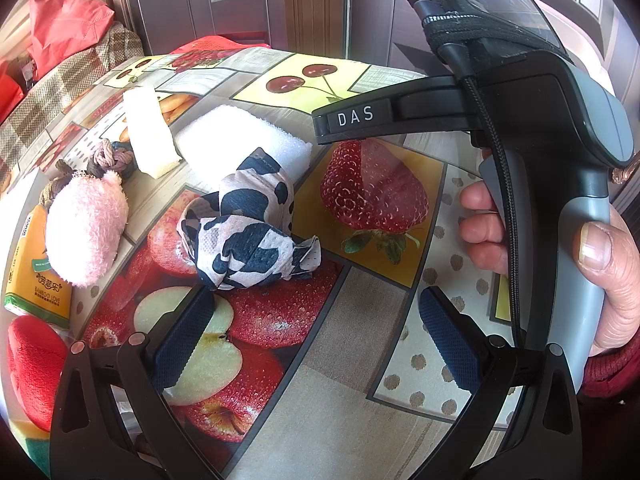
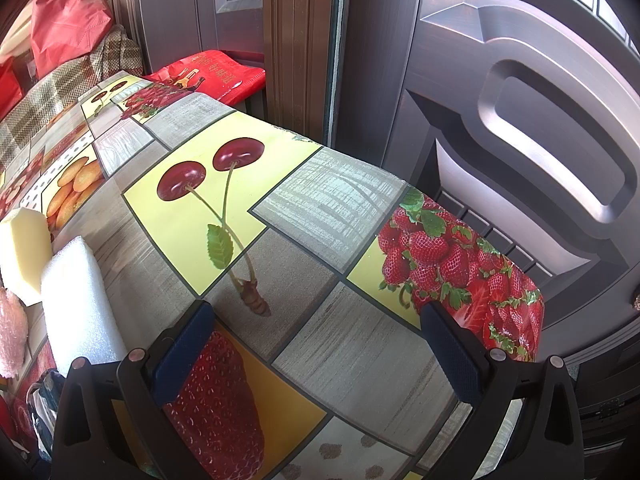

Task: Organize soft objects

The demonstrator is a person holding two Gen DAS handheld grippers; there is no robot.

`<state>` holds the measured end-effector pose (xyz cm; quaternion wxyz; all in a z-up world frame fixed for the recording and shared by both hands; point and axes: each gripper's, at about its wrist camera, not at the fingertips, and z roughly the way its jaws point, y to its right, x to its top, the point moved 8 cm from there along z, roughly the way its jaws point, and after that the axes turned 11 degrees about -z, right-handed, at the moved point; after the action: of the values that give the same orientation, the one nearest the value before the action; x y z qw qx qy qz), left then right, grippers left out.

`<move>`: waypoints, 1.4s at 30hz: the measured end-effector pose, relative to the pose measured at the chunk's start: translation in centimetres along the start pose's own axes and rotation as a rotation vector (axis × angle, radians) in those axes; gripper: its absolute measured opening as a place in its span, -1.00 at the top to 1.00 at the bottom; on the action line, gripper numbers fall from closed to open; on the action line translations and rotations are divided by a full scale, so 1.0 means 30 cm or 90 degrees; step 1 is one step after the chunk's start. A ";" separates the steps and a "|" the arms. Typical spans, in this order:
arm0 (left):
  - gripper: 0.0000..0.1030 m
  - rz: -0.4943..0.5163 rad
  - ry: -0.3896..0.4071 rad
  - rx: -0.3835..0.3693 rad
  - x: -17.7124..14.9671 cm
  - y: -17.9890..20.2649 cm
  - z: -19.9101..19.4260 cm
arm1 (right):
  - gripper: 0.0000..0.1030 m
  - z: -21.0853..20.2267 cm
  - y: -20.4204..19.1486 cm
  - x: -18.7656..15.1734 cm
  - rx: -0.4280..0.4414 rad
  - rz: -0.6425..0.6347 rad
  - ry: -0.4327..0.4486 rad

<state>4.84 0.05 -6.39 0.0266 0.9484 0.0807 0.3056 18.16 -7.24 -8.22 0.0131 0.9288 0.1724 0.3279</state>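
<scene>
From the left wrist camera, the left gripper (image 1: pixel 316 316) hangs over the fruit-print tablecloth (image 1: pixel 360 340) with its jaws spread wide and nothing between them. The cow-print cloth (image 1: pixel 248 224) lies crumpled just beyond the left finger's tip, so it sits ahead and to the left of the jaw centre, not squarely between the pads. Its long axis runs from near left to far right, with a twisted tail pointing right toward the printed strawberry. Farther off lie a white foam block (image 1: pixel 244 136) and a pale yellow sponge (image 1: pixel 150 132), leaning together; to the left a pink plush toy (image 1: pixel 86 228) rests on an orange tissue pack (image 1: pixel 34 276). The right gripper (image 1: pixel 352 120) shows in the upper right, held in a hand (image 1: pixel 600 272), and looks to float above the table beyond the cloth

From the right wrist camera, the right gripper (image 2: pixel 316 320) is likewise wide open and empty, looking across bare tablecloth toward the far edge. The foam block (image 2: pixel 76 304) and sponge (image 2: pixel 24 248) sit at its left margin, and the cloth barely shows in the near left corner, behind the jaws

Judging from this, the left gripper is much nearer the cloth; a short shift left and forward would centre it across the bundle's narrow width
</scene>
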 end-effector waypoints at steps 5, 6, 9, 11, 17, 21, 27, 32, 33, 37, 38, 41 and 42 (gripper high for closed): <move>-0.99 0.000 0.000 0.000 0.001 -0.001 0.000 | -1.00 0.001 0.000 0.000 0.000 0.000 0.000; -0.99 0.000 0.000 0.000 0.000 0.000 0.000 | -1.00 0.001 0.000 0.000 0.000 0.000 0.000; -0.99 0.000 0.000 0.000 0.000 0.000 0.000 | -1.00 0.001 0.000 -0.001 0.000 0.000 0.000; -0.99 0.000 0.000 0.000 0.000 0.000 0.000 | -1.00 0.001 0.000 -0.001 0.000 0.000 0.000; -0.99 0.002 0.003 0.004 -0.006 0.005 -0.010 | -1.00 0.002 -0.003 0.000 -0.001 -0.001 -0.001; -0.99 -0.006 0.070 -0.017 -0.013 0.036 -0.143 | -1.00 0.006 -0.009 -0.002 -0.001 -0.001 -0.001; -0.99 -0.067 0.233 -0.035 -0.040 -0.086 -0.553 | -1.00 0.001 -0.014 0.000 0.002 -0.007 0.000; -0.99 -0.132 0.266 0.096 -0.180 -0.361 -0.731 | -1.00 -0.009 -0.033 0.018 0.053 -0.031 0.026; -0.99 -0.145 0.259 0.111 -0.219 -0.407 -0.747 | -1.00 -0.028 -0.032 0.023 0.080 -0.022 0.046; -0.99 -0.200 0.214 0.147 -0.358 -0.565 -0.721 | -1.00 -0.199 -0.047 0.093 0.223 -0.031 0.225; -0.99 -0.208 0.202 0.150 -0.388 -0.583 -0.707 | -1.00 -0.257 -0.066 0.109 0.265 -0.055 0.280; -0.99 -0.214 0.163 0.142 -0.469 -0.588 -0.647 | -1.00 -0.379 -0.170 0.091 0.379 -0.179 0.318; -0.99 -0.212 0.148 0.140 -0.488 -0.579 -0.626 | -1.00 -0.402 -0.207 0.070 0.385 -0.222 0.318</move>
<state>-20.22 14.72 -1.30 -0.0367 0.8777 0.2714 0.3933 10.35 -1.77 1.66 -0.2464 0.7401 0.4129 0.4701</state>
